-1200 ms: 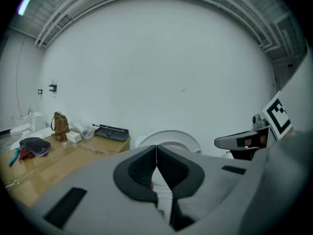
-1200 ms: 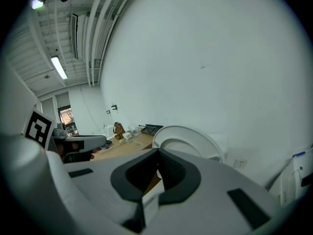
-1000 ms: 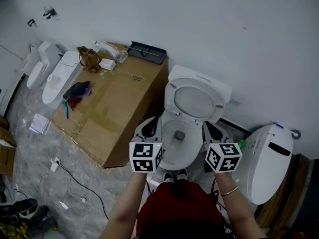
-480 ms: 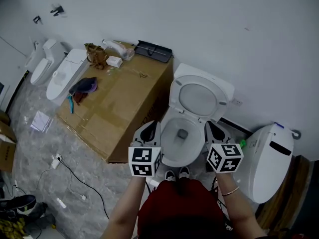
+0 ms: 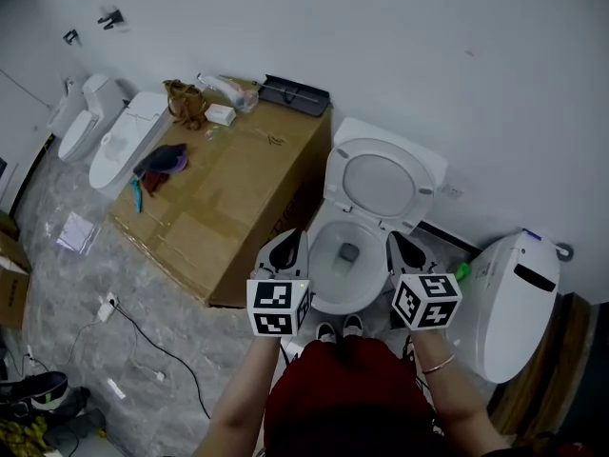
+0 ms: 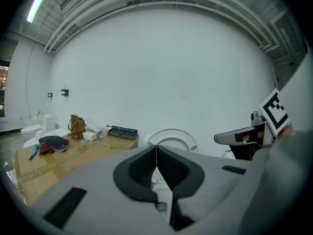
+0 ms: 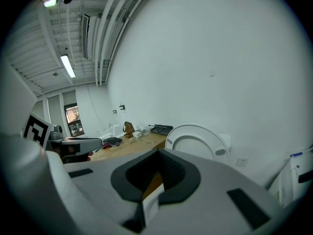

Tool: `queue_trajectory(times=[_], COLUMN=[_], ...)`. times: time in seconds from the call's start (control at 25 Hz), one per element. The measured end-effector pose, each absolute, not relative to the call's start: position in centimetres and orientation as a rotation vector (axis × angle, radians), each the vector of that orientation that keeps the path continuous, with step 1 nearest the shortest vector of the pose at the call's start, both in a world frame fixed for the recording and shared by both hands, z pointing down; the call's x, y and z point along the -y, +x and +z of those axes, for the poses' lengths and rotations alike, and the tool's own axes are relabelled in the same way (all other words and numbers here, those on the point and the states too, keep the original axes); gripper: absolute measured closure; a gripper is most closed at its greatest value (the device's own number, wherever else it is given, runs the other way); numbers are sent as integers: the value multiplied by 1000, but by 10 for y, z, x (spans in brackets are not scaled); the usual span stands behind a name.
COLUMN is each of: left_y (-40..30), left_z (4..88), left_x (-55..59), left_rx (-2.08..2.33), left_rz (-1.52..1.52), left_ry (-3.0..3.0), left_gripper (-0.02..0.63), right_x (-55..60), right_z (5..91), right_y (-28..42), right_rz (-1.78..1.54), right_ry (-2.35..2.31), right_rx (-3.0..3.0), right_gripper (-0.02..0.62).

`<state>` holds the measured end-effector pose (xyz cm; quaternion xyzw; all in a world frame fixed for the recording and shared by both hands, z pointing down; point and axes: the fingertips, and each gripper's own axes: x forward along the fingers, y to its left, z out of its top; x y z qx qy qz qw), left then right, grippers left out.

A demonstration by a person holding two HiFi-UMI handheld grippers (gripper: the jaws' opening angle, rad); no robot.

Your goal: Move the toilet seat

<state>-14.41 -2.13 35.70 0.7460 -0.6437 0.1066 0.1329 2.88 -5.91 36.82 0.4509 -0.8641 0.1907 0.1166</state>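
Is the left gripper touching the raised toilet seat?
Apart. The head view shows a clear gap between the left gripper and the raised toilet seat; its own view shows jaws shut on nothing.

White wall (image 5: 285, 27) is filling the back of the room. Grey marbled floor (image 5: 67, 284) is showing at left, with a cable (image 5: 143, 343) trailing across it. Large cardboard box (image 5: 228, 208) is standing against the wall, carrying a brown bag (image 5: 186, 101), a black tray (image 5: 295, 94) and a dark cloth (image 5: 162, 160). Two white toilets (image 5: 124, 141) are sitting at far left, and a closed white toilet (image 5: 509, 298) at right. Tube light (image 6: 38, 4) is glowing overhead; a window (image 7: 74, 119) is showing daylight.
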Motion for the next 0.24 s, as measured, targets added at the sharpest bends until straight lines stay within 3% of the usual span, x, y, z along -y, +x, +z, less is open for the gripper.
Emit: queue_trajectory(times=[0.24], left_y=[-143], left_z=[357], left_x=[19], left_rx=[1867], left_rz=[328], left_ry=[2177], left_gripper=[577], right_x=[57], right_z=[370], right_y=[30], right_rz=[561], right_ry=[1322], right_rx=[2524], right_gripper=[580])
